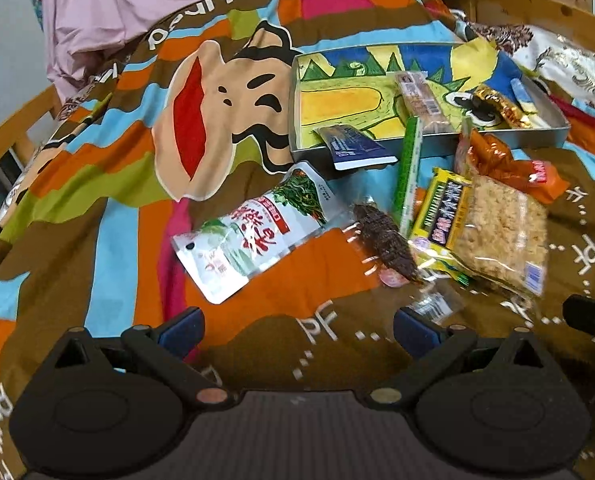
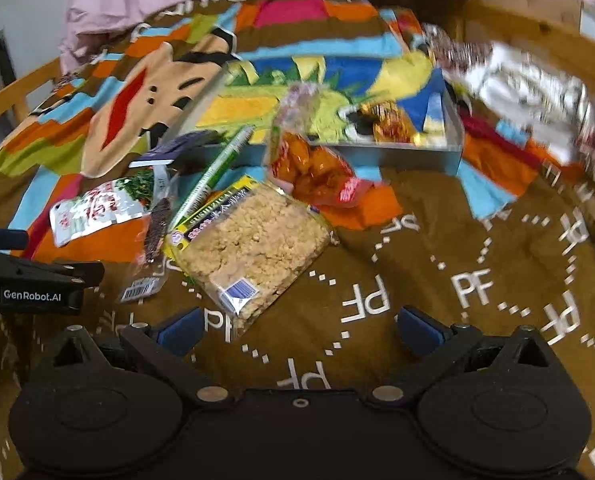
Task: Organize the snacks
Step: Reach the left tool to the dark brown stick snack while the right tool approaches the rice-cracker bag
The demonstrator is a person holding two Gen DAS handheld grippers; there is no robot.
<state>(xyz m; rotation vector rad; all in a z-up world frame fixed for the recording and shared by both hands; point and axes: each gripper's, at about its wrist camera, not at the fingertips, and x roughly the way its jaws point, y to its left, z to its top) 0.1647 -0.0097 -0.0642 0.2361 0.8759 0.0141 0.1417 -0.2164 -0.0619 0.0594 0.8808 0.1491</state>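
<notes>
The jaws of the left gripper (image 1: 297, 330) stand wide apart with nothing between them, hovering over the patterned bedspread (image 1: 109, 184). The jaws of the right gripper (image 2: 299, 330) are likewise spread and empty, above the brown part of the same cover; the left gripper's body shows at the left edge of the right wrist view.

The snacks lie in a loose heap on the bed, in front of a shallow metal tray (image 1: 553, 130) lined with a cartoon print. Inside the tray sit a long wrapped bar (image 1: 419, 98) and a gold-and-red wrapped snack (image 1: 503, 106). A dark blue packet (image 1: 355, 146) leans over the tray's near wall, half in and half out. A green stick pack (image 1: 407, 172) rests against that same wall, slanting down onto the pile.

On the cover itself, a white seaweed pouch (image 1: 249, 236) lies furthest left, with a dark brown snack in clear wrap (image 1: 385, 240) just beside it. To the right, a clear bag of rice crackers (image 2: 249, 236) overlaps a yellow packet (image 1: 443, 216), and an orange bag (image 2: 317, 170) touches the crackers' far end, close to the tray wall. The right wrist view is blurred towards its right side, so what lies beyond the tray there looks like patterned cloth, though I cannot be sure.
</notes>
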